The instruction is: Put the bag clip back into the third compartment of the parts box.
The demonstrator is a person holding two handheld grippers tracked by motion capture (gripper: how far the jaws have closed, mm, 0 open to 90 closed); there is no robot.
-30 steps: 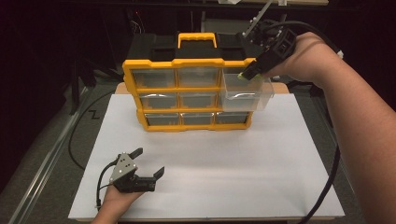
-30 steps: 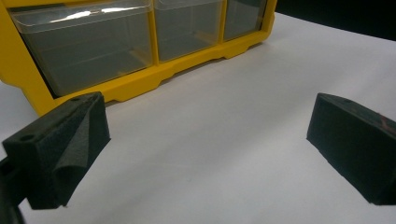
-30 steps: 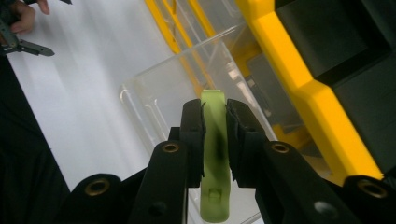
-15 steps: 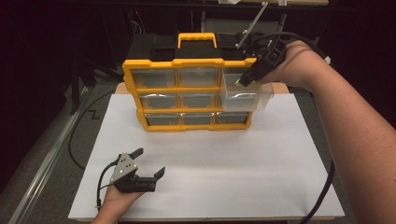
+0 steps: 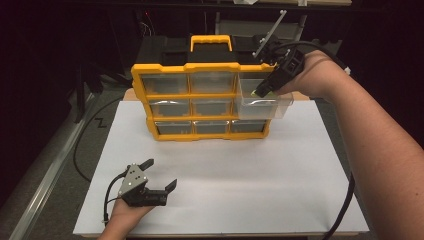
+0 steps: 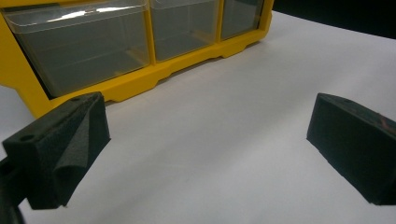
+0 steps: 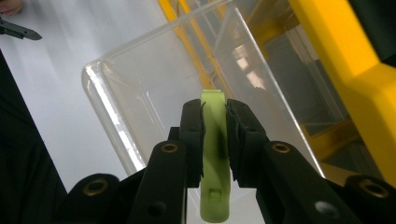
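Observation:
A yellow organizer (image 5: 200, 100) with clear drawers stands at the back of the white table (image 5: 225, 190). Its top right clear drawer (image 5: 265, 102) (image 7: 154, 88) is pulled out. My right gripper (image 5: 260, 91) (image 7: 215, 109) hangs over that drawer, shut on a pale green flat piece (image 7: 215, 154) whose tip (image 5: 255, 93) points down into it. My left gripper (image 5: 160, 175) rests low at the front left of the table, open, with nothing between its fingers (image 6: 70, 140). It faces the organizer's bottom row of drawers (image 6: 93, 51).
A black case with a yellow handle (image 5: 210, 45) sits on top behind the organizer. Cables trail off the table's left (image 5: 85, 145) and right (image 5: 345, 205) edges. Dark surroundings lie beyond the table.
The right gripper has come down and a little left with the green piece, closer over the open drawer. The left gripper has stayed put.

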